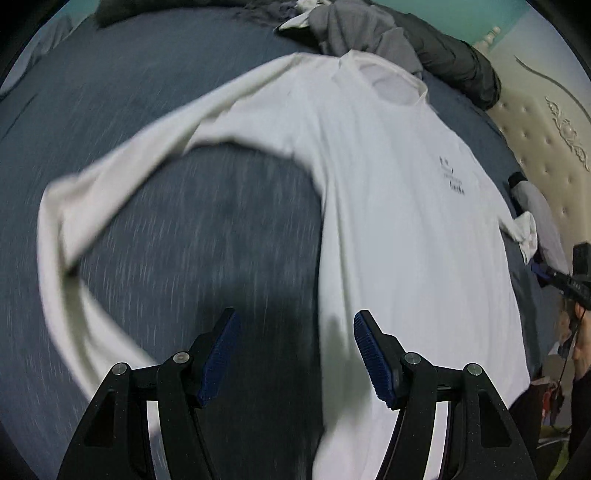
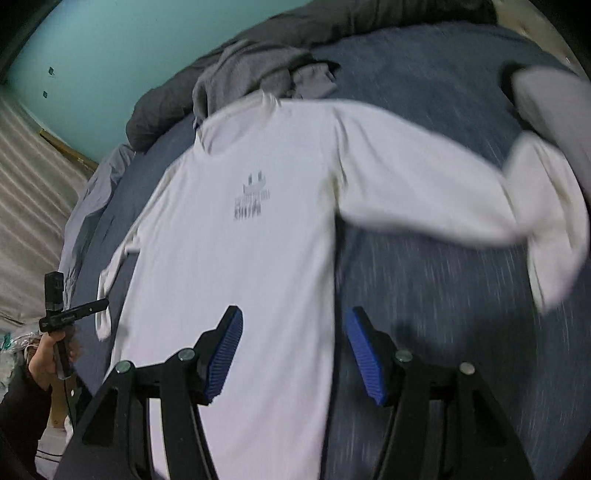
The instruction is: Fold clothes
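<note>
A white long-sleeved shirt [image 1: 388, 206] with a small dark chest print lies spread flat, front up, on a dark blue bed [image 1: 166, 240]. Its left sleeve [image 1: 122, 177] curves out over the bed. My left gripper [image 1: 295, 350] is open and empty, above the shirt's lower left side edge. In the right wrist view the same shirt [image 2: 251, 236] lies flat, with its other sleeve [image 2: 461, 199] stretched to the right. My right gripper [image 2: 293, 349] is open and empty, above the shirt's lower right side edge. The views are motion-blurred.
A pile of grey clothes [image 1: 354, 33] and a dark duvet [image 1: 454, 62] lie past the collar. A padded cream headboard [image 1: 546, 147] stands to the right. The right gripper [image 1: 569, 280] shows at the left wrist view's edge, and the left gripper [image 2: 59, 314] in a hand in the right wrist view.
</note>
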The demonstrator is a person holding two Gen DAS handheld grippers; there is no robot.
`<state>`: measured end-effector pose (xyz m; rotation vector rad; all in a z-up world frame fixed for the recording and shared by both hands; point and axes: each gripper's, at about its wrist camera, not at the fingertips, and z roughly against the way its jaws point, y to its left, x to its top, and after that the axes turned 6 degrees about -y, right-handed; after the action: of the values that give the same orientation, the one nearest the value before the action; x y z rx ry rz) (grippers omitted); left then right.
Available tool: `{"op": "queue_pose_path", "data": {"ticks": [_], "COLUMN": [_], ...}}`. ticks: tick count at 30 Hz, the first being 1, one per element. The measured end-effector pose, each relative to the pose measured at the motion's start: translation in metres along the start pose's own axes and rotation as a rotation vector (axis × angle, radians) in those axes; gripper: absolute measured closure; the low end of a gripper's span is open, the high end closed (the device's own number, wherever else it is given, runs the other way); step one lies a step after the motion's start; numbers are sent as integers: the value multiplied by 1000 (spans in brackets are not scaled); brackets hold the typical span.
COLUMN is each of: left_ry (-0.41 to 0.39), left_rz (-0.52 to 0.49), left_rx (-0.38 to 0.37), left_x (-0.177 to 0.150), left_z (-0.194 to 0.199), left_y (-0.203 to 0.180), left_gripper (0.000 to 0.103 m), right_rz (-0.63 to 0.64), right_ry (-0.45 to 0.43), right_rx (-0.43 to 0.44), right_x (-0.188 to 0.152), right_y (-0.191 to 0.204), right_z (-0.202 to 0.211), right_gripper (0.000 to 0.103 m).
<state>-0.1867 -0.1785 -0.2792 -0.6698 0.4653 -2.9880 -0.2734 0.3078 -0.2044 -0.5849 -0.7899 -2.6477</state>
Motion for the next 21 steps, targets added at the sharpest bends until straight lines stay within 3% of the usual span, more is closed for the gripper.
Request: {"op": "queue_pose_path", "data": {"ticks": [9, 21], "left_ry": [29, 82], "left_rz": [26, 30], "left_rx": [17, 7], "left_x": [-63, -118], "left_z": [30, 44], "left_y": [8, 4], "left_gripper": [35, 35], "right_rz": [-46, -32], "right_ry": [81, 132], "right_rx": [-44, -87], "right_x": [-75, -127], "right_y": [-6, -1], "right_z": [28, 45], "right_gripper": [43, 43]}}
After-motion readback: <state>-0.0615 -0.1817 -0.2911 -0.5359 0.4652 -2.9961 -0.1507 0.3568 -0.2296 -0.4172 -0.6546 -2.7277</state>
